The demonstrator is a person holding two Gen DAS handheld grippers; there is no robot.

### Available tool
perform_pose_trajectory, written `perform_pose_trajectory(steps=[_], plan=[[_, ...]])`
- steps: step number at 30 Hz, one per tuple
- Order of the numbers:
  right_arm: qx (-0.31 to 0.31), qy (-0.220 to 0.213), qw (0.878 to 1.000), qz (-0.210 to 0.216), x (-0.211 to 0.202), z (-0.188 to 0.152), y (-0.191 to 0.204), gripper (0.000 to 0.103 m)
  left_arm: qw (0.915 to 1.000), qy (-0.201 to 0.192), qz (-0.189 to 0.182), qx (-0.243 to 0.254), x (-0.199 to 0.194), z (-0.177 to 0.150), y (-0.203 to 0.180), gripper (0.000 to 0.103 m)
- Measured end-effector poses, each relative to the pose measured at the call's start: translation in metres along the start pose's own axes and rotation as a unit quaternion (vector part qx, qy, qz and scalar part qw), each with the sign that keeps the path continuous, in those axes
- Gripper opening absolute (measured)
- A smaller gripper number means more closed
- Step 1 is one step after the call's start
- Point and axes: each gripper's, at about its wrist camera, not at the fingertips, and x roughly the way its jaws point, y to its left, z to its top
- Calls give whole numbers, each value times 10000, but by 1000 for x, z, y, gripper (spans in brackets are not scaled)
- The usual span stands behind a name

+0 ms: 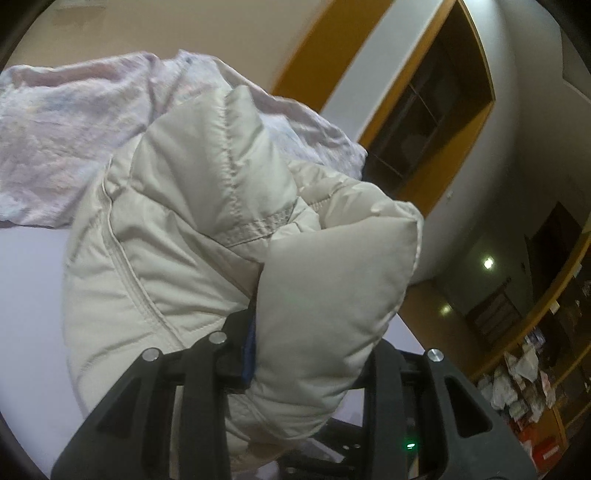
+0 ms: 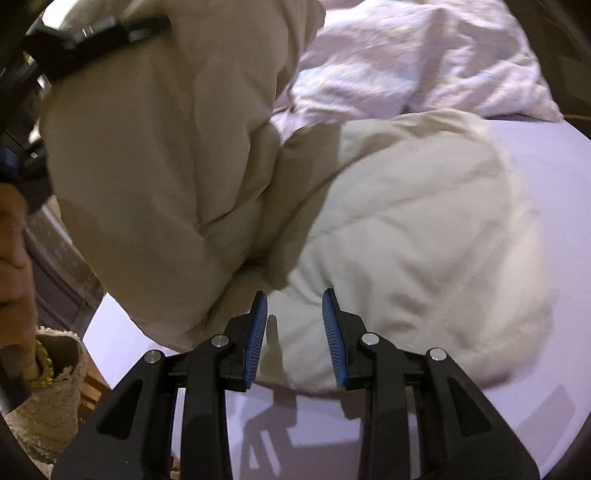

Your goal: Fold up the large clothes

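A cream puffer jacket (image 1: 192,206) lies bunched on a white bed sheet (image 1: 26,302). My left gripper (image 1: 295,350) is shut on a thick padded part of the jacket and holds it lifted; the padding hides the fingertips. In the right wrist view the jacket (image 2: 406,236) spreads over the sheet (image 2: 535,177), with its lifted part at the upper left (image 2: 166,129). My right gripper (image 2: 294,299) is open and empty, its blue pads (image 2: 258,332) just short of the jacket's near edge. The left gripper shows at the top left (image 2: 92,33).
A crumpled pale pink blanket (image 1: 66,122) lies at the far side of the bed, also in the right wrist view (image 2: 406,62). Wooden-framed wall and shelves with clutter (image 1: 524,384) stand to the right. The person's hand and sleeve (image 2: 40,369) are at the left.
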Motion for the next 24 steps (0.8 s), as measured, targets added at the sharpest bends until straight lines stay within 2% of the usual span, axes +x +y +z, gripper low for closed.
perform_pose_trajectory(steps=[3,7,9,11,13,15,18,20,24], plan=[[225,-191,9992,-275,-18,-7,-17,35,9994,292,-165,87,19,-7,-11,32],[577,-253,9978,-186,-27,-12,-36,35,9955,819,-404,249,39,-18,-25,38],[630,-288,9975,-169,-30,-13,-38,35,9943,901,-513,257,38,-17,-27,48],[620,-294,9975,-171,-29,-13,-37,35,9926,866,-841,125,26,-13,-25,74],[621,-301,9974,-185,-29,-13,-36,35,9929,689,-960,100,8,-4,-23,82],[651,-321,9972,-177,-31,-15,-35,35,9940,483,-967,143,-13,0,-23,82],[688,-335,9969,-169,-36,-20,-37,35,9967,230,-758,192,-38,4,-22,83],[709,-326,9968,-174,-35,-21,-37,35,9990,48,-414,172,-50,11,-11,83],[702,-318,9968,-214,-36,-21,-36,35,9996,-67,271,86,-51,20,18,83]])
